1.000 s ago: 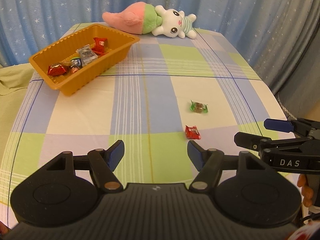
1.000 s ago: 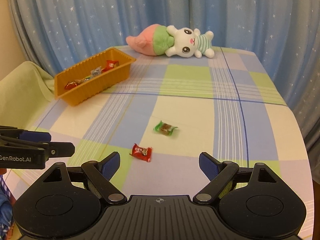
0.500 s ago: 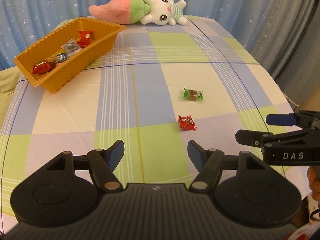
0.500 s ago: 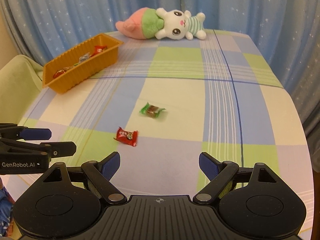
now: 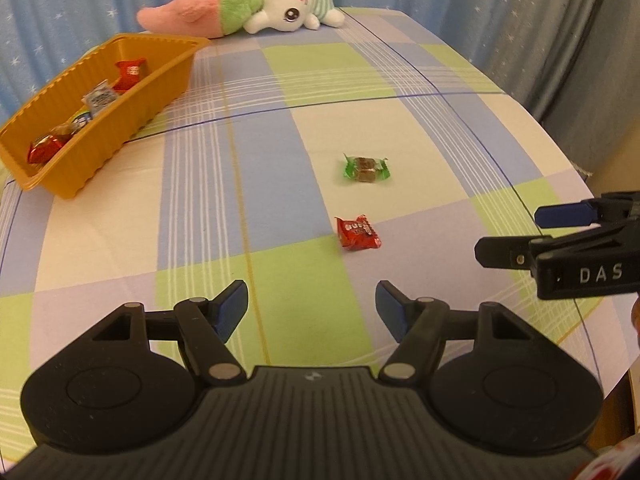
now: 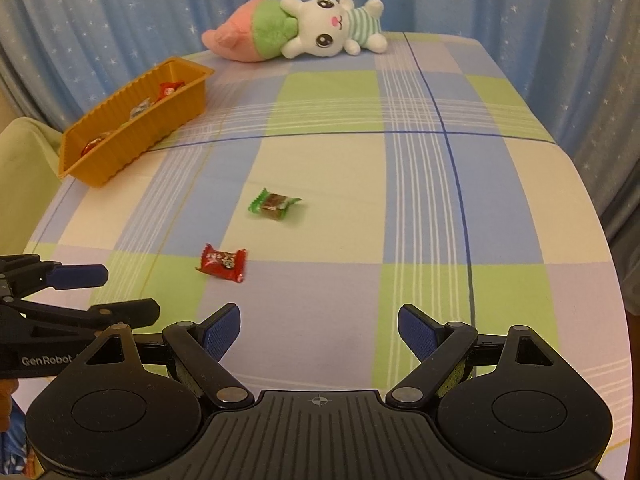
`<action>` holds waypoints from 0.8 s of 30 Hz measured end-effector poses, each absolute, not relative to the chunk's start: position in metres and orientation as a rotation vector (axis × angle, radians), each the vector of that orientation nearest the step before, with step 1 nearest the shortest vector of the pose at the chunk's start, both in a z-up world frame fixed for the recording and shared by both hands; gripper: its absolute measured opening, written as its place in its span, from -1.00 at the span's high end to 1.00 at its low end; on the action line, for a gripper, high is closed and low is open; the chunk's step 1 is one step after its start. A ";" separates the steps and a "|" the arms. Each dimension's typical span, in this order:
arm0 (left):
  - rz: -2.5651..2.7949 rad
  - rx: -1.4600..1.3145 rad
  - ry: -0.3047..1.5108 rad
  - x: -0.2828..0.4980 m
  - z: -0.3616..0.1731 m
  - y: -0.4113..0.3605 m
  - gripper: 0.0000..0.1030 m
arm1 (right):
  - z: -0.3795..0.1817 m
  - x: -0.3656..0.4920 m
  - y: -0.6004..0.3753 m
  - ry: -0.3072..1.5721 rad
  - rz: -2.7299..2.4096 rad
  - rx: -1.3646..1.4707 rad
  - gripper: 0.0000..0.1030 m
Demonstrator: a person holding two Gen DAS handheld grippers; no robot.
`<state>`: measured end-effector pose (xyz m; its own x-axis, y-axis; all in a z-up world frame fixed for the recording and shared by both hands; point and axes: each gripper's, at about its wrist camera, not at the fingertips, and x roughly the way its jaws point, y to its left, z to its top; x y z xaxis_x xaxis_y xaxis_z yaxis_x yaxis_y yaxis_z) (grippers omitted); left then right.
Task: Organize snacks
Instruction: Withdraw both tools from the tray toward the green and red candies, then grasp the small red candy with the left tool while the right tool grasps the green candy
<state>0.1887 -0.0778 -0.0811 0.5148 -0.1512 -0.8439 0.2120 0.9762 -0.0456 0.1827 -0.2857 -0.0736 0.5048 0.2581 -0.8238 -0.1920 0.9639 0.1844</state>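
Ahead of the empty, parted left gripper (image 5: 312, 306) lie a red candy (image 5: 357, 233) and, beyond it, a green candy (image 5: 366, 168); several snacks already sit in the orange tray (image 5: 96, 160) far left. The right gripper (image 6: 319, 330) also gapes empty.

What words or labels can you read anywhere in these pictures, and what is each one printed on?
"DAS": white letters on the side of the right gripper, seen from the left wrist view.
"GenRobot": white letters on the side of the left gripper, seen from the right wrist view; whatever follows is hidden.
Red candy: white print, too small to read.
Wrappers in the orange tray: too small to read.
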 end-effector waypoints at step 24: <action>-0.302 0.231 1.005 0.241 -0.123 -0.112 -0.33 | -0.087 0.205 -0.313 1.048 0.184 0.146 -0.66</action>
<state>0.2412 -0.1118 -0.1235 0.5004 -0.1418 -0.8541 0.3521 0.9346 0.0511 0.2049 -0.3125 -0.0875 0.4866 0.2202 -0.8454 -0.0809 0.9749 0.2073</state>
